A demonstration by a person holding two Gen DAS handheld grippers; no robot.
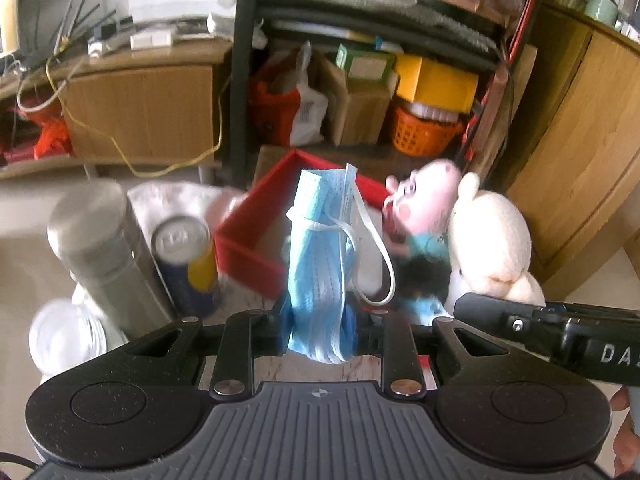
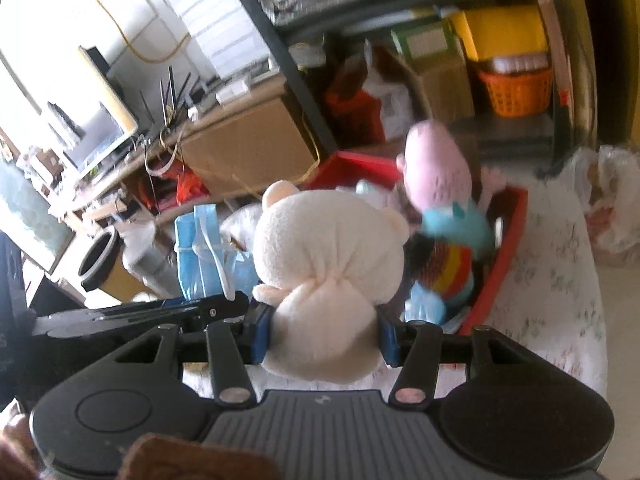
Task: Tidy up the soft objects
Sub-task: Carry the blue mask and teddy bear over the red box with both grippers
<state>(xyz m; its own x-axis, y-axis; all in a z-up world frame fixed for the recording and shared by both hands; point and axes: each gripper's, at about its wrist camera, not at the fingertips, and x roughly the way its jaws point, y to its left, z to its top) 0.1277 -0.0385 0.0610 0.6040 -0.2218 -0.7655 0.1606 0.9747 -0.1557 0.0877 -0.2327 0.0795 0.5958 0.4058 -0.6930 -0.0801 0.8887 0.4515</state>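
My left gripper [image 1: 318, 332] is shut on a folded blue face mask [image 1: 318, 256] and holds it upright in front of the red tray [image 1: 244, 240]. My right gripper [image 2: 322, 336] is shut on a cream plush bear [image 2: 332, 264], held beside the tray [image 2: 508, 248]. A pink pig plush with a blue body [image 2: 440, 184] stands in the tray; it also shows in the left wrist view [image 1: 424, 200]. The bear [image 1: 492, 240] and the right gripper's black finger [image 1: 520, 320] show at the right of the left wrist view. The mask [image 2: 204, 252] shows left of the bear.
A steel flask [image 1: 104, 256], a blue and yellow can [image 1: 188, 264] and a clear plastic lid [image 1: 64, 336] stand left of the tray. A black shelf with boxes and an orange basket [image 1: 420, 132] is behind. A flowered cloth [image 2: 560, 280] covers the table.
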